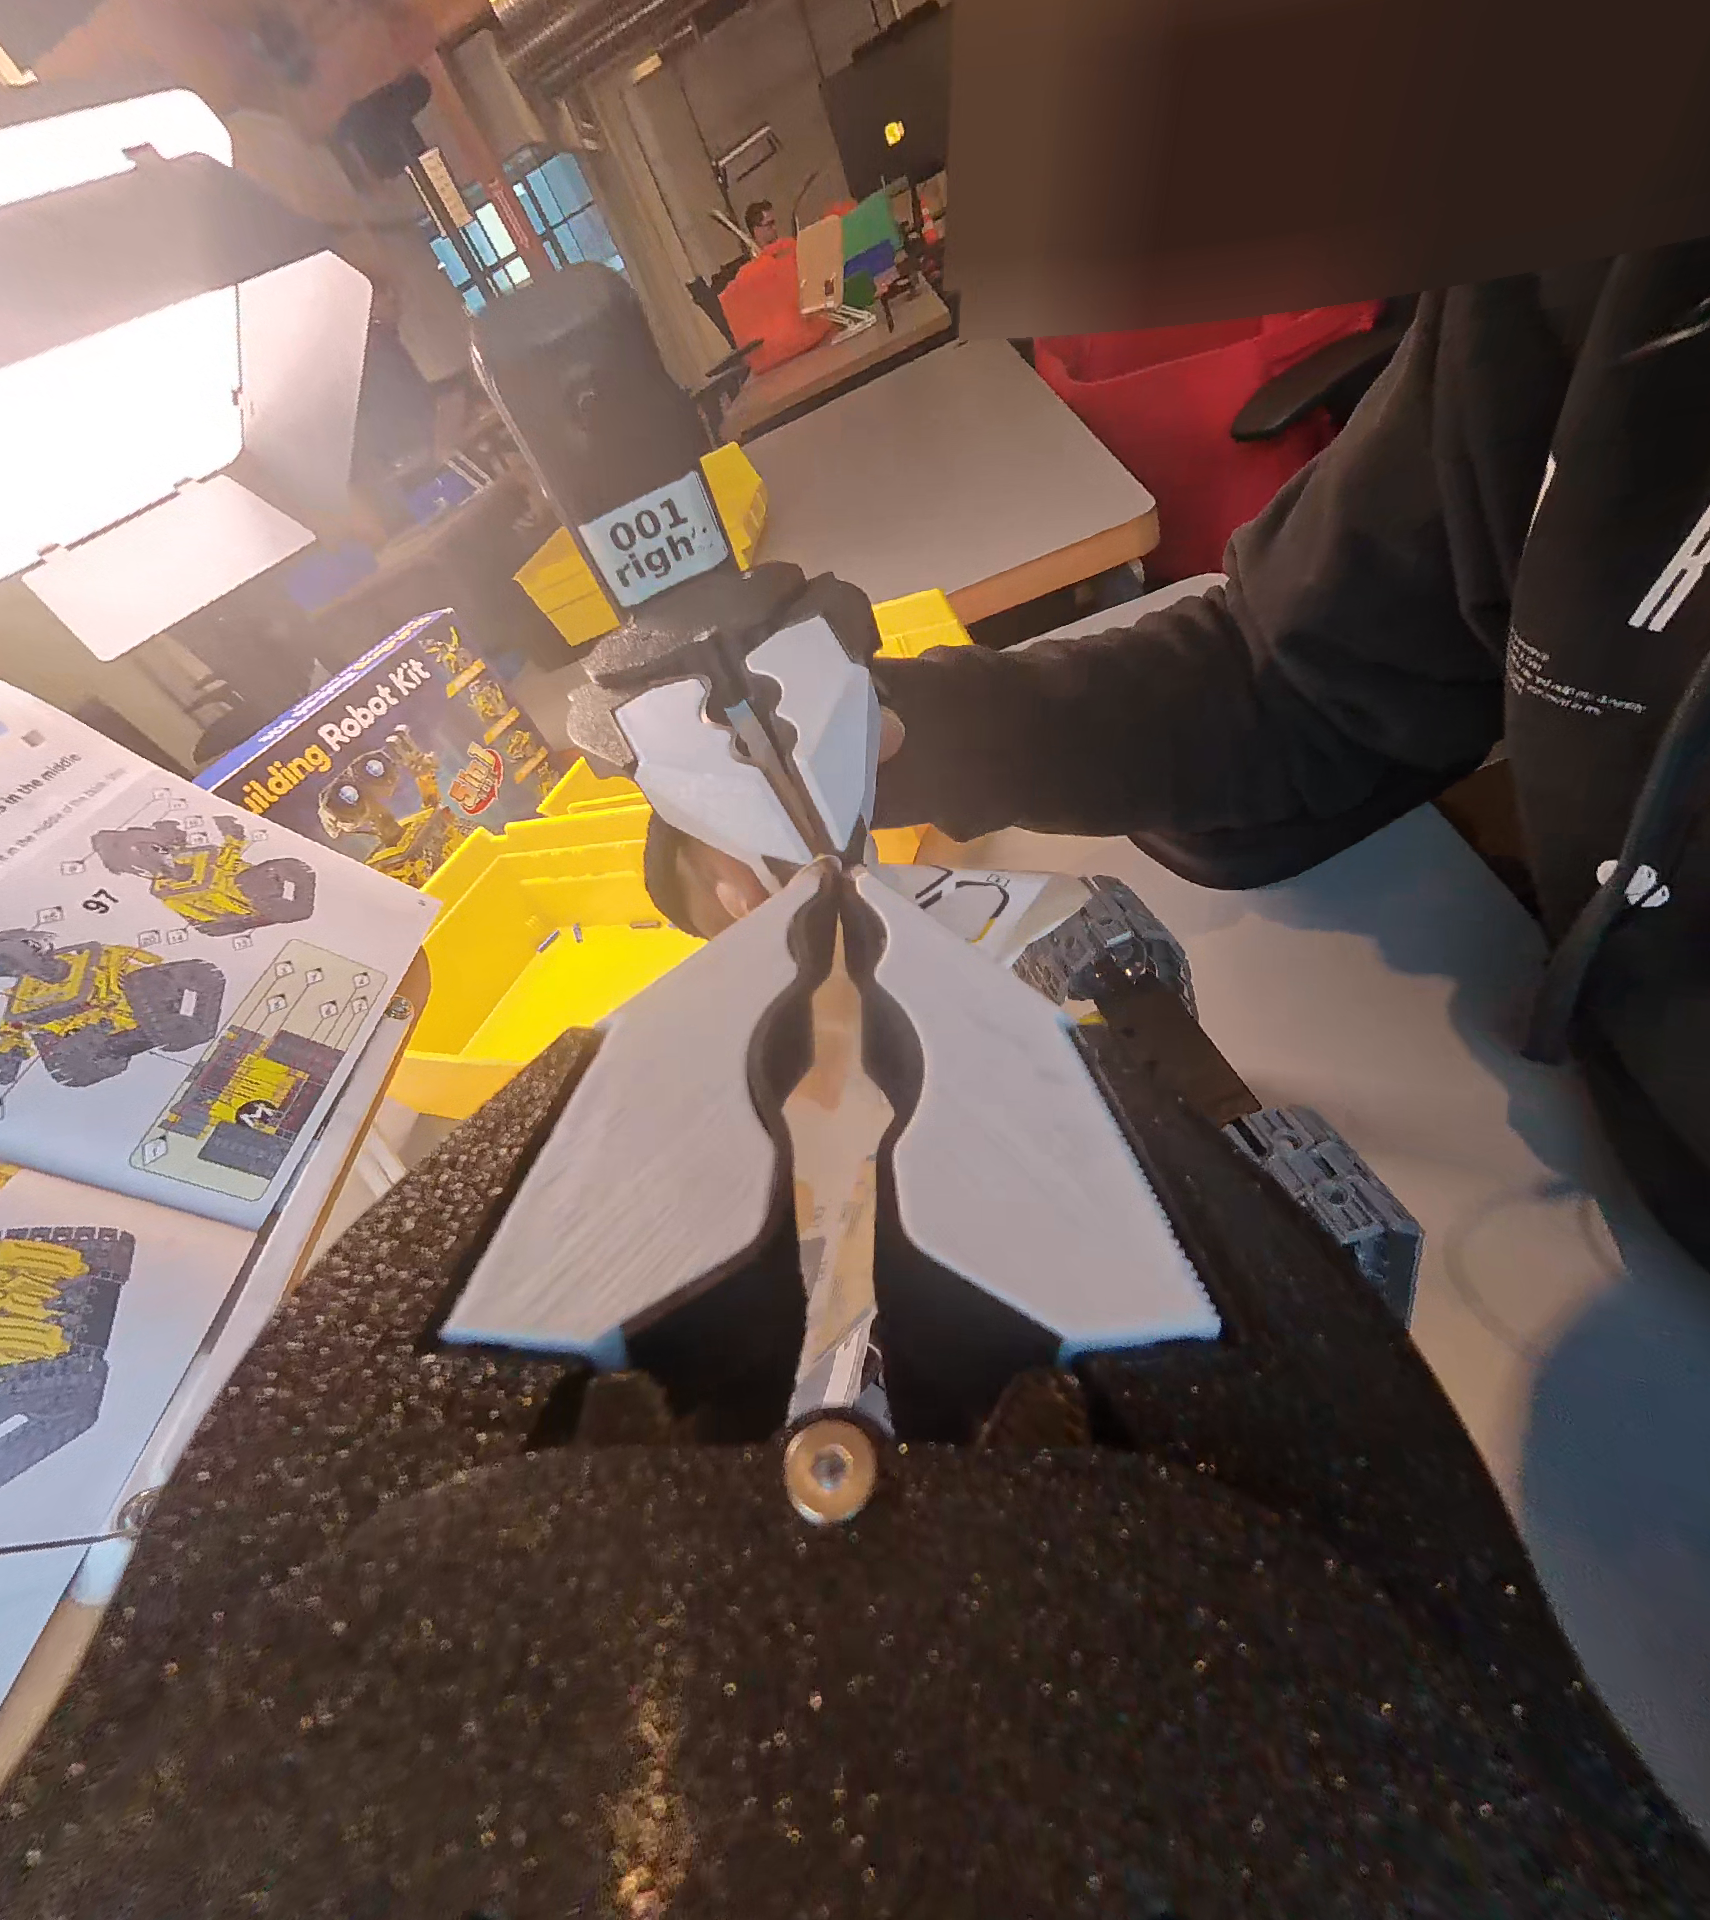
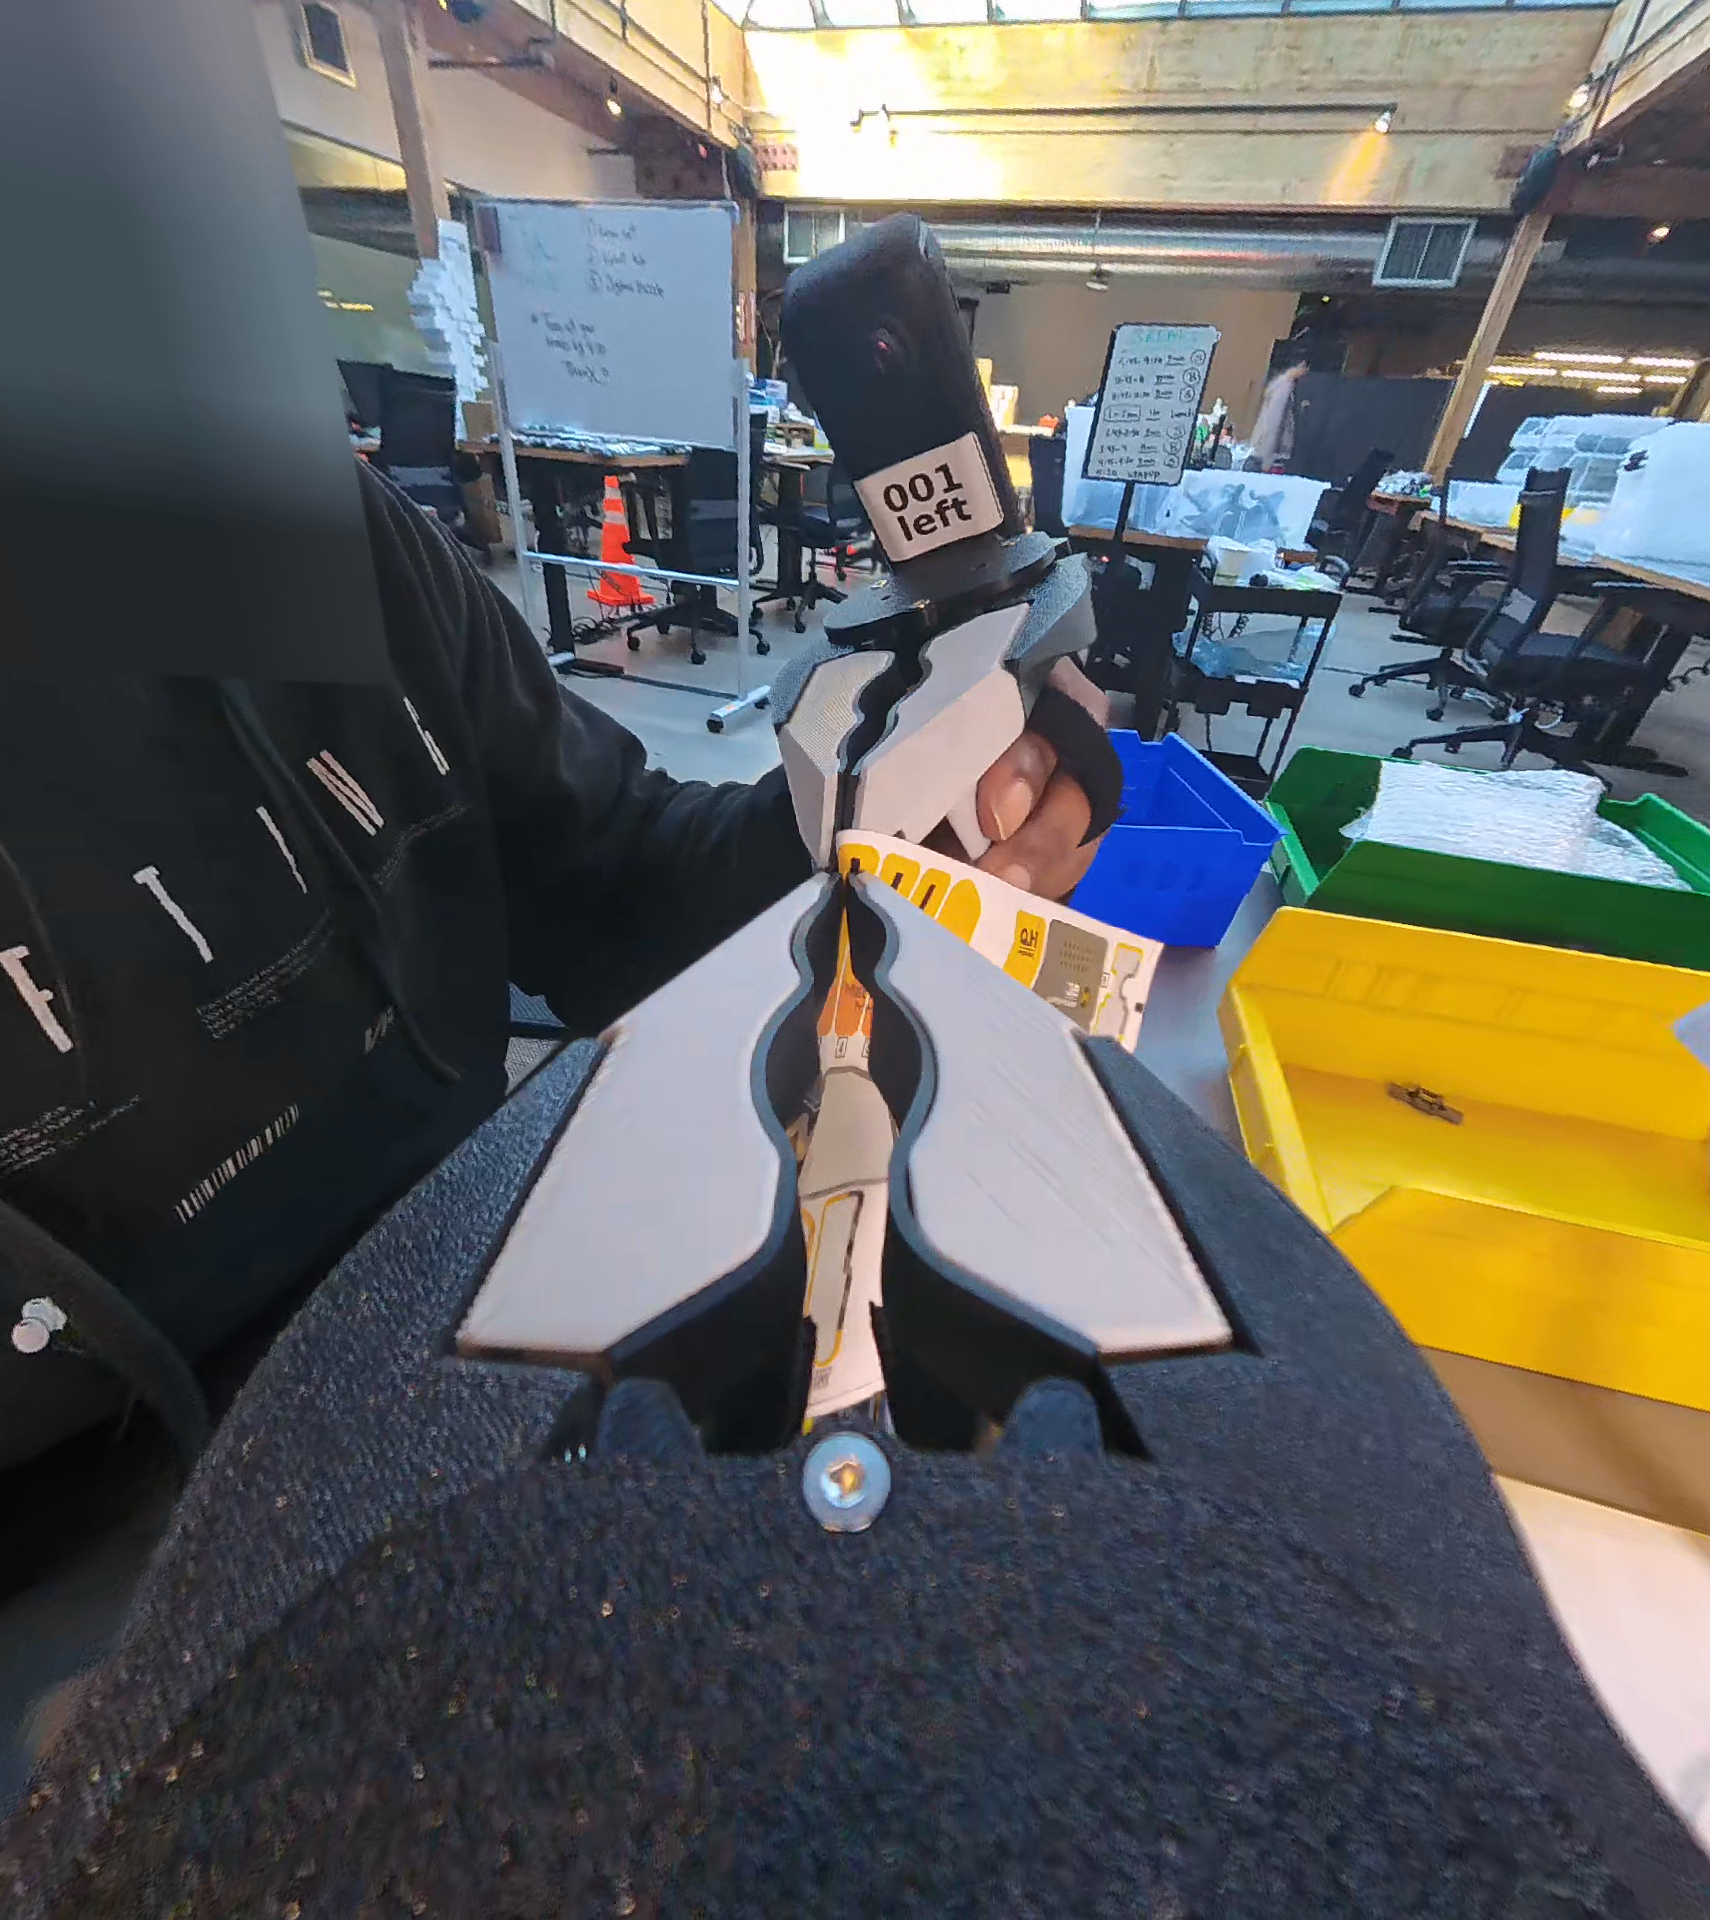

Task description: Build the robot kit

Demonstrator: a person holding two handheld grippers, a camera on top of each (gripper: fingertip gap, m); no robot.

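A white sticker sheet (image 2: 1048, 940) with yellow and grey shapes is held in the air between both grippers. My right gripper (image 2: 846, 883) is shut on one edge of it, and the sheet runs back between its fingers. My left gripper (image 1: 835, 878) is shut on the same sheet (image 1: 981, 904), tip to tip with the right gripper (image 1: 815, 847). The left gripper (image 2: 835, 847) also shows in the right wrist view, with a gloved hand around it. A grey and black tracked brick model (image 1: 1126, 951) sits on the table below the grippers, partly hidden by my left gripper.
An open instruction booklet (image 1: 134, 966) lies at the left beside a blue kit box (image 1: 394, 748). An open yellow bin (image 1: 539, 935) and another yellow bin (image 2: 1516, 1122), a blue bin (image 2: 1173, 831) and a green bin (image 2: 1557, 894) stand on the table. A person in a black hoodie (image 1: 1609, 727) sits close. Only a small space, under 4 cm, lies between the two pairs of fingers.
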